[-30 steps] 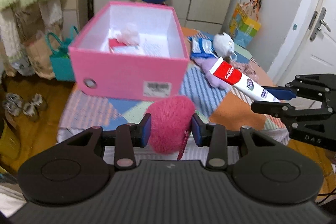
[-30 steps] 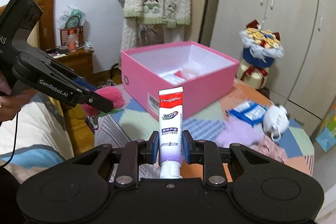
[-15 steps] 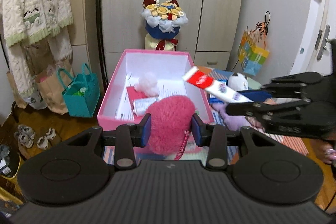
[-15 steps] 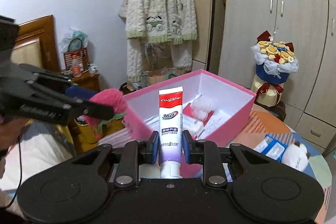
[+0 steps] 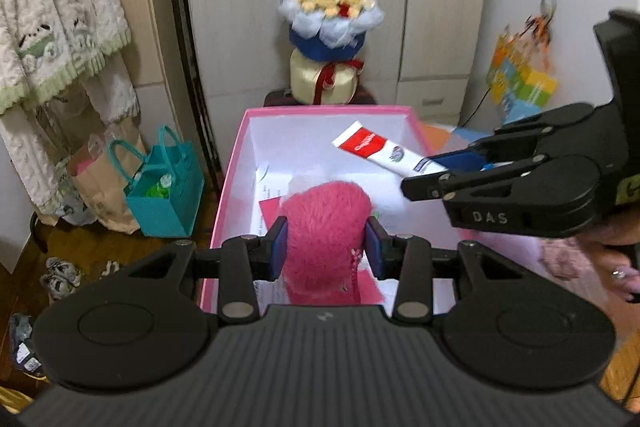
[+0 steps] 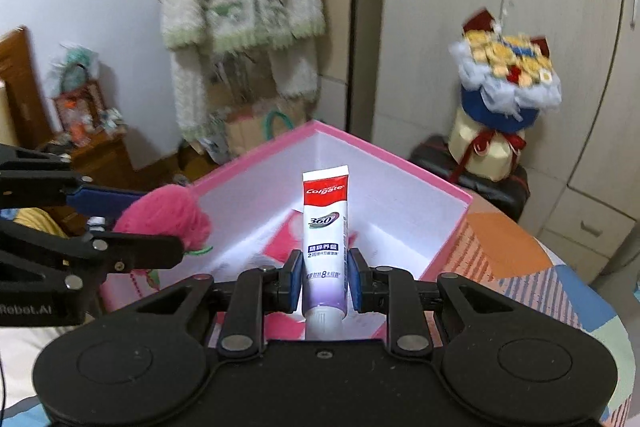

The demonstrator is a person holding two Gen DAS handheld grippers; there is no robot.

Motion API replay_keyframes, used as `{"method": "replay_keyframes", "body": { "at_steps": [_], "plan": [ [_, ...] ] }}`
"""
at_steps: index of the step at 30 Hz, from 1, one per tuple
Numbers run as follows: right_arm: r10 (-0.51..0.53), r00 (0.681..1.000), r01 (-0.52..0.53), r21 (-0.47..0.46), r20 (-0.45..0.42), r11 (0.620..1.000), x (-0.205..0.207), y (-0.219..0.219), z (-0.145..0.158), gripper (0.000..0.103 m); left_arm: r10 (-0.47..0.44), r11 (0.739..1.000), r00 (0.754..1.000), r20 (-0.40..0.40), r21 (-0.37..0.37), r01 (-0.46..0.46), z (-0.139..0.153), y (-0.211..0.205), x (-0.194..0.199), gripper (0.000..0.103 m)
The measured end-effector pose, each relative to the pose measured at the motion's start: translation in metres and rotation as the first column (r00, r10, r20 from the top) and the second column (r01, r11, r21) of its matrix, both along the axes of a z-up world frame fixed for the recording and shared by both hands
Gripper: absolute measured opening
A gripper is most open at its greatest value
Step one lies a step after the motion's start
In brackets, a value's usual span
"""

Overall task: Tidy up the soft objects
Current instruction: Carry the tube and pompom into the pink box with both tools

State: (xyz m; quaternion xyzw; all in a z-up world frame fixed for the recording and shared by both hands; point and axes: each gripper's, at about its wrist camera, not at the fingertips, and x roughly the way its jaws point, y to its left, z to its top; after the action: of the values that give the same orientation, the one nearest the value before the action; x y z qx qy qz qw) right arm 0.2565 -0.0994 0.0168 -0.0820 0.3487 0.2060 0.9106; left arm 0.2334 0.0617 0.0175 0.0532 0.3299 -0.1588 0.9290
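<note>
My left gripper is shut on a fuzzy pink pom-pom and holds it over the open pink box. The right gripper is shut on a white and red toothpaste tube, whose flat end points into the same box. In the left wrist view the tube reaches in from the right above the box's white inside. From the right wrist camera the pom-pom hangs at the box's left rim. Pink and white packets lie on the box floor, partly hidden.
A quilted patchwork cloth covers the table under the box. A flower bouquet stands behind it before wardrobe doors. A teal bag and shoes sit on the floor at left. A pinkish soft item lies right of the box beside a hand.
Both grippers moved forward from in front of the box to above its open top, each keeping its load. The box now lies right below the pom-pom and the tube.
</note>
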Motion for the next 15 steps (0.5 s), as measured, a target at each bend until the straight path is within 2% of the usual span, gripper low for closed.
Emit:
{"method": "replay_keyframes", "body": {
  "at_steps": [6,9,12,15],
  "plan": [
    [-0.023,0.996,0.017,-0.066,-0.086,0.998,0.051,0.008,-0.022,0.027,0.006,0.992,0.997,-0.080,0.129,0.004,-0.028,-0.016,0.056,0.038],
    [-0.029,0.992,0.018,-0.088,-0.124,0.996,0.068,0.011,-0.034,0.027,0.001,0.986,0.994,-0.113,0.166,0.018,-0.039,-0.020,0.072,0.038],
    [-0.030,0.989,0.012,-0.122,-0.147,0.992,0.079,0.014,-0.045,0.027,0.002,0.980,0.989,-0.148,0.195,0.027,-0.046,-0.023,0.084,0.038],
    [-0.028,0.991,0.004,-0.175,-0.131,0.984,0.084,0.022,-0.048,0.027,-0.005,0.973,0.985,-0.174,0.227,0.045,-0.050,-0.026,0.091,0.039]
  ]
}}
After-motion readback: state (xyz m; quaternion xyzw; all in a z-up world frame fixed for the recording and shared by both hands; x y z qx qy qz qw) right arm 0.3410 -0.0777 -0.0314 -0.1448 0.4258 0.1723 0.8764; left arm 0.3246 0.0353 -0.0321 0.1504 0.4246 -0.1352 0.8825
